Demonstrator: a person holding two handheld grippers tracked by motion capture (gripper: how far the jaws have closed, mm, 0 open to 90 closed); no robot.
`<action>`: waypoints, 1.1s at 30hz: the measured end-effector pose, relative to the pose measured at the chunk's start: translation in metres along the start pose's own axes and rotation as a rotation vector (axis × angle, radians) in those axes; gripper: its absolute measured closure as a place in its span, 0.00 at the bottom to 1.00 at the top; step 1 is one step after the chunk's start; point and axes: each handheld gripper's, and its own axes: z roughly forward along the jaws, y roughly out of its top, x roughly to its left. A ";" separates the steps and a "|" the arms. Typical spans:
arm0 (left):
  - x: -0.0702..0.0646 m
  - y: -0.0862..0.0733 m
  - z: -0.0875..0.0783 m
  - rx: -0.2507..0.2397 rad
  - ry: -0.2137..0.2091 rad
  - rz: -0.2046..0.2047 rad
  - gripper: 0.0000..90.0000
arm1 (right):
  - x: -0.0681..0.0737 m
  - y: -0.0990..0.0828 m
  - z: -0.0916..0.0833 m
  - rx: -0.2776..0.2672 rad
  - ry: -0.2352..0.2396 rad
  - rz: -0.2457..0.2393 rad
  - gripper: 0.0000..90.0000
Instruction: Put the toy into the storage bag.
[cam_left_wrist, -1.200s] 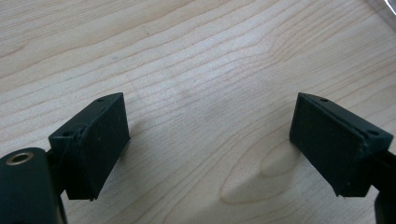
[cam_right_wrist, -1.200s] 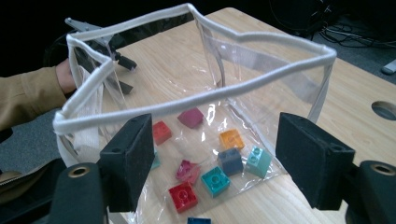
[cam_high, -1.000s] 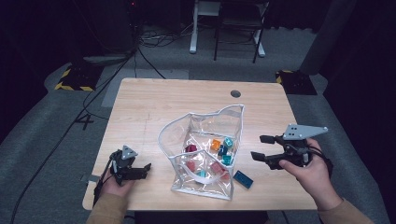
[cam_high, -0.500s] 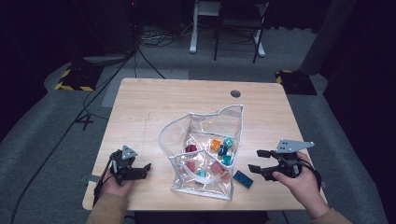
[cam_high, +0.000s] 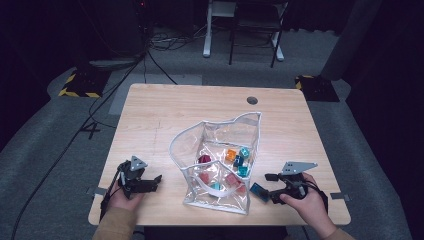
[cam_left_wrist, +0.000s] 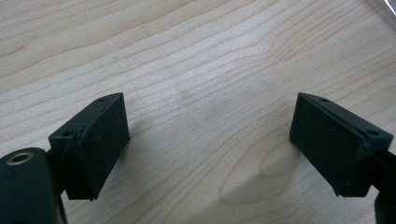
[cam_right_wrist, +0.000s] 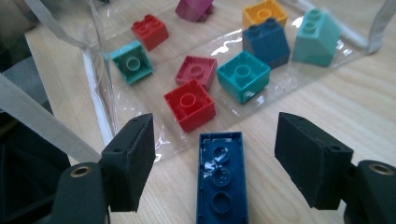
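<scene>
A dark blue brick (cam_right_wrist: 220, 180) is seen on the pale, wood-grained surface (cam_right_wrist: 327, 93). Inside the clear bag (cam_right_wrist: 98, 60), bricks in red (cam_right_wrist: 190, 104), teal (cam_right_wrist: 243, 75), pink (cam_right_wrist: 196, 71), orange (cam_right_wrist: 264, 12), magenta (cam_right_wrist: 194, 8) and navy (cam_right_wrist: 266, 41) are shown. Both grippers (cam_high: 270, 186) (cam_high: 155, 182) are black, topped with grey plates.

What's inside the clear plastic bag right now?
The clear plastic bag holds loose toy bricks: two red, one pink, one magenta, one orange, one dark blue and three teal. The long dark blue brick lies outside it. The bag's folds may hide more.
</scene>
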 end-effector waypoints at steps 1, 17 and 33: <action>0.000 0.000 0.000 -0.001 0.000 0.000 0.13 | 0.000 -0.002 0.003 0.006 0.003 0.002 0.33; 0.000 0.000 0.000 -0.001 0.000 0.000 0.13 | 0.001 -0.023 0.026 0.098 -0.088 -0.125 0.65; 0.000 0.000 0.000 -0.001 0.000 0.000 0.13 | 0.002 -0.015 0.011 0.068 -0.084 -0.120 0.66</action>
